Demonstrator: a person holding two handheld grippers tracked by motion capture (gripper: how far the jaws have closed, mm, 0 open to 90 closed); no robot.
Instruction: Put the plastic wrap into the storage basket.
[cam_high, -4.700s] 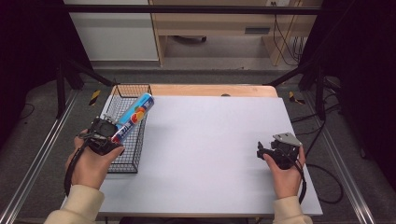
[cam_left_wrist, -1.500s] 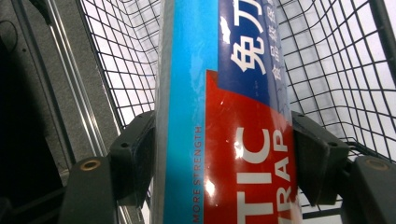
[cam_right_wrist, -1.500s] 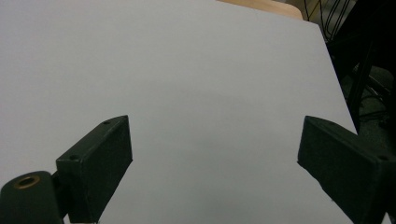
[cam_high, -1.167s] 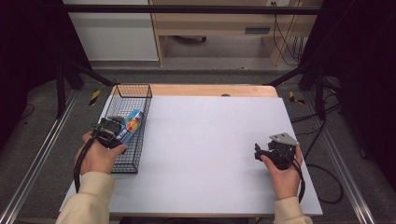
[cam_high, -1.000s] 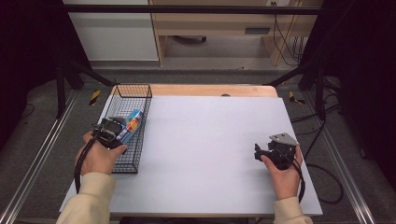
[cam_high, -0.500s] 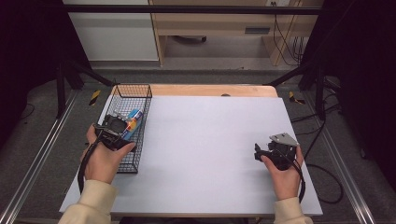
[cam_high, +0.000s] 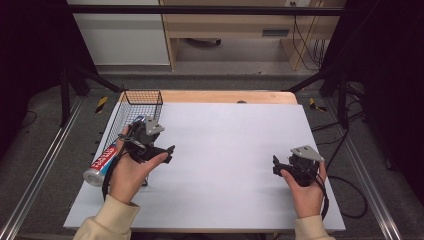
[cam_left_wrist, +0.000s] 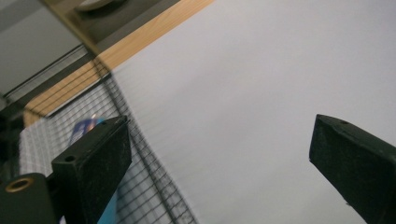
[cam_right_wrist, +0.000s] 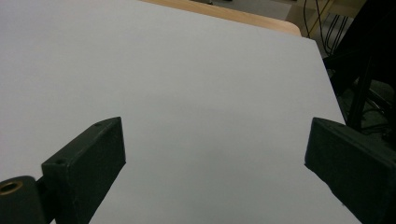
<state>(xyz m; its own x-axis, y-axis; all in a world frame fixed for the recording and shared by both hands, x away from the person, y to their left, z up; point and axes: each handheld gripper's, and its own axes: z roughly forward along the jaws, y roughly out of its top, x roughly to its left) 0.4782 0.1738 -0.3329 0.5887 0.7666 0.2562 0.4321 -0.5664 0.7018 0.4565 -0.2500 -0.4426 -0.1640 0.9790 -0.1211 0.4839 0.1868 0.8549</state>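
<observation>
while your left gripper (cam_high: 167, 149) is sitting just past the right wall of the wire basket (cam_high: 131, 105), over the white table top (cam_high: 230, 150), its jaws are standing wide apart with nothing between them; they have just been opening. in the left gripper view you are looking along those two spread jaws at bare white surface, with the basket mesh (cam_left_wrist: 70, 126) running under the left jaw and a bit of blue packaging (cam_left_wrist: 83, 128) peeking past it. the toothpaste tube (cam_high: 104, 162) is lying in the basket, aslant, its round cap end pointing toward you near the basket's near-left corner and its other end running up under your left hand (cam_high: 131, 170); whether the hand is touching it you cannot tell from here. the tube is free of both grippers. your right gripper (cam_high: 276, 166) is hovering low over the table's right side, well apart from the basket, and its jaws are also gaping wide and have just been opening, nothing between them. in the right gripper view both jaws are framing plain white table (cam_right_wrist: 196, 84), with the wooden back edge (cam_right_wrist: 233, 16) showing at the top
</observation>
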